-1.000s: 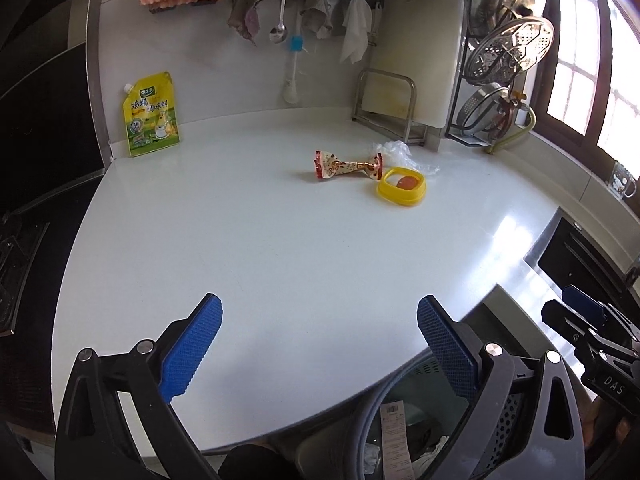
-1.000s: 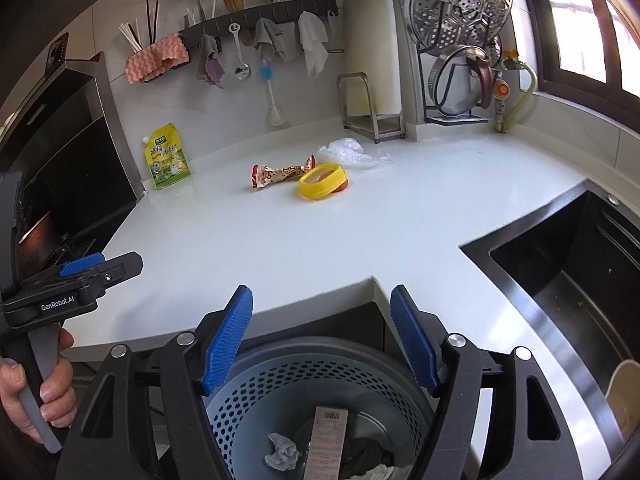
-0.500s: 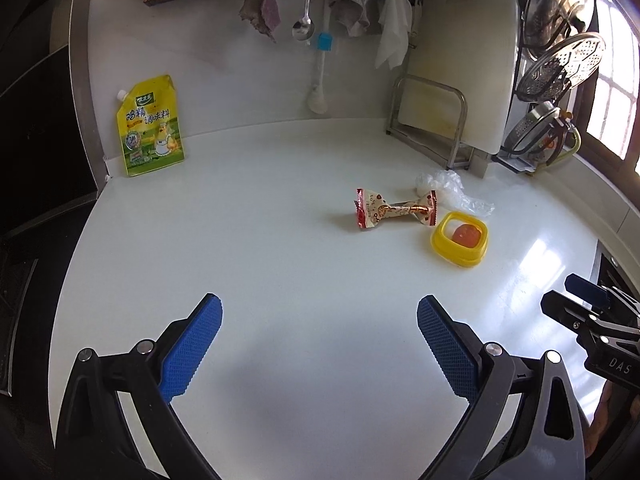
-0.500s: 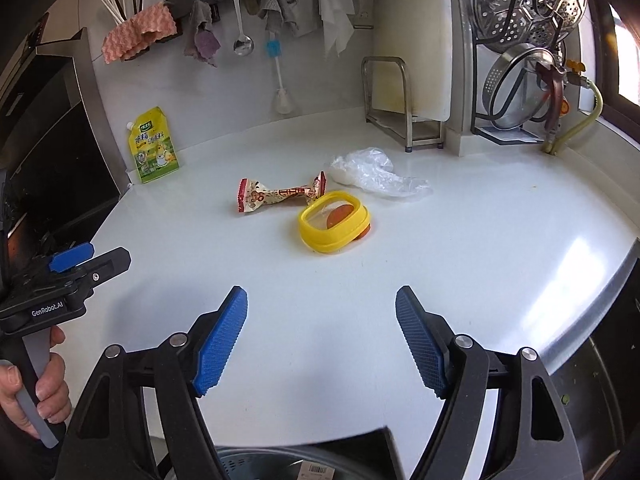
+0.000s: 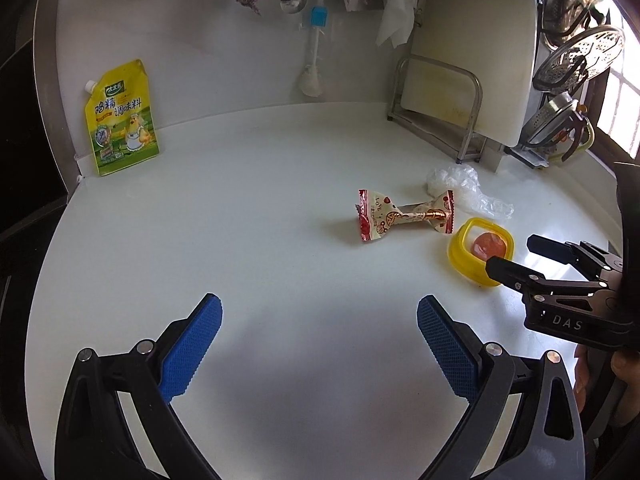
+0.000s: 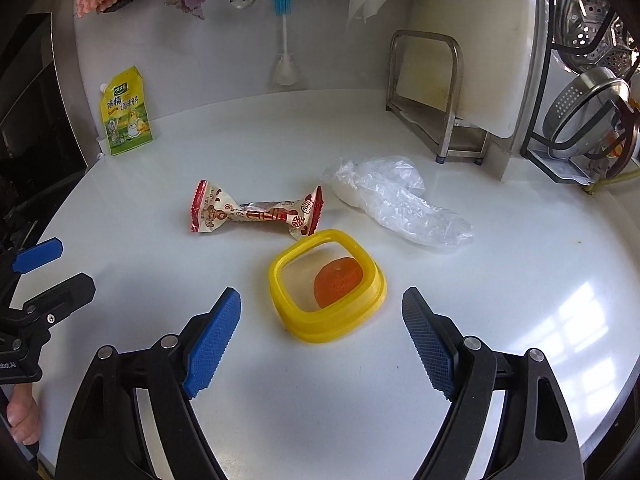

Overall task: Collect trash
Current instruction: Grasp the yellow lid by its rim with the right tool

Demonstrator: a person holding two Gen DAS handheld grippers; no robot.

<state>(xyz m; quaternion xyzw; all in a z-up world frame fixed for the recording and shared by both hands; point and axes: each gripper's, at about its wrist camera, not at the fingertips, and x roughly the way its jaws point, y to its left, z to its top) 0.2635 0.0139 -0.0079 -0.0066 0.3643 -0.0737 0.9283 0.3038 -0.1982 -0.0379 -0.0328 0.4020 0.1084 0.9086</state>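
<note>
A twisted red-and-cream snack wrapper (image 5: 404, 216) (image 6: 256, 214) lies on the white counter (image 5: 240, 240). Beside it stands a yellow plastic ring lid (image 6: 326, 284) (image 5: 478, 252) with an orange piece (image 6: 338, 278) inside, and a crumpled clear plastic bag (image 6: 396, 200) (image 5: 460, 188) behind. My right gripper (image 6: 320, 336) is open and empty, just short of the yellow lid, which sits between its fingers' line. My left gripper (image 5: 318, 344) is open and empty, well short of the wrapper. The right gripper's fingers (image 5: 516, 272) show in the left wrist view beside the lid.
A yellow seasoning pouch (image 5: 120, 120) leans on the back wall at left. A cutting board in a metal rack (image 5: 460, 80) and a rack of steel strainers (image 6: 592, 80) stand at the back right. Utensils and cloths hang above. The stove edge (image 6: 24, 160) is at left.
Both grippers moved forward over the counter from above the trash bin, which has dropped out of view. The right gripper closed in on the yellow lid. Both stay open.
</note>
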